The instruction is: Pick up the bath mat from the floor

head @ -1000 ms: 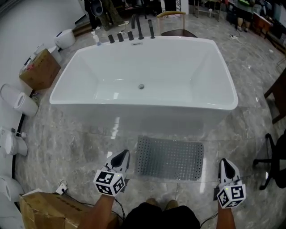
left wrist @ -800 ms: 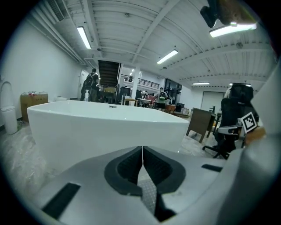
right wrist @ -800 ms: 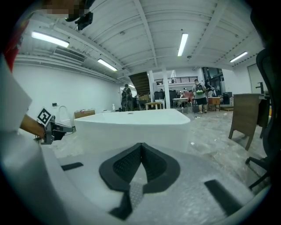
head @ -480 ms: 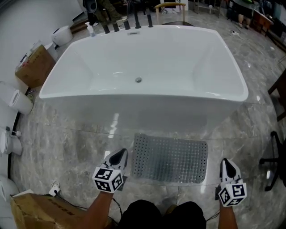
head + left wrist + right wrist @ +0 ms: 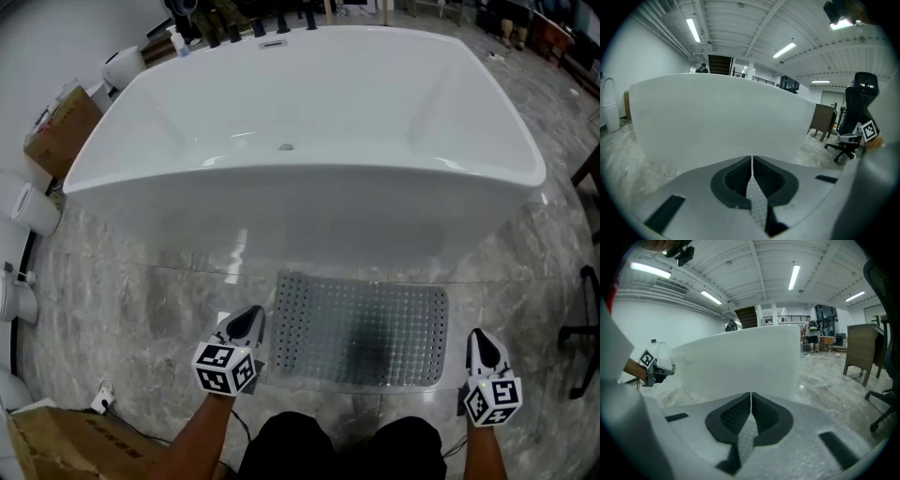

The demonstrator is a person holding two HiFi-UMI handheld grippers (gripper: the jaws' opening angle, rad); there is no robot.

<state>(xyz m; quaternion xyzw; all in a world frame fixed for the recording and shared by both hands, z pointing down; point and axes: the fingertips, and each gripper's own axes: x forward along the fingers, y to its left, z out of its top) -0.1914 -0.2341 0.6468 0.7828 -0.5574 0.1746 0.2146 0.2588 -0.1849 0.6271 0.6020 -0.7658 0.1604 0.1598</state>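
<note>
Bath mat point(image 5: 359, 330): grey, perforated, lying flat on the marble floor point(image 5: 141, 291). Long side runs parallel to the near wall of the white bathtub point(image 5: 300, 122), just in front of it. Not lifted, nothing gripping it.

Left gripper point(image 5: 246, 323): just beside the mat's left short edge, tip towards the tub, no visible contact with the mat. Left gripper view: fingers point(image 5: 736, 178) pressed together, nothing between them, tub wall fills the frame ahead.

Right gripper point(image 5: 481, 345): off the mat's near right corner, apart from it. Right gripper view: fingers point(image 5: 736, 416) also closed tip to tip and empty, with the tub's corner ahead.

Mat sits between the two grippers. Each gripper shows in the other's view, off to the side at about the same height.

Person's dark-clad legs point(image 5: 337, 450) are at the bottom edge, just behind the mat's near long side.

Surroundings: dark tap fittings point(image 5: 258, 28) on the tub's far rim. Cardboard box point(image 5: 58, 127) left of the tub, a second box point(image 5: 56, 450) at bottom left. Black office chair point(image 5: 855, 117) stands off to the right.
</note>
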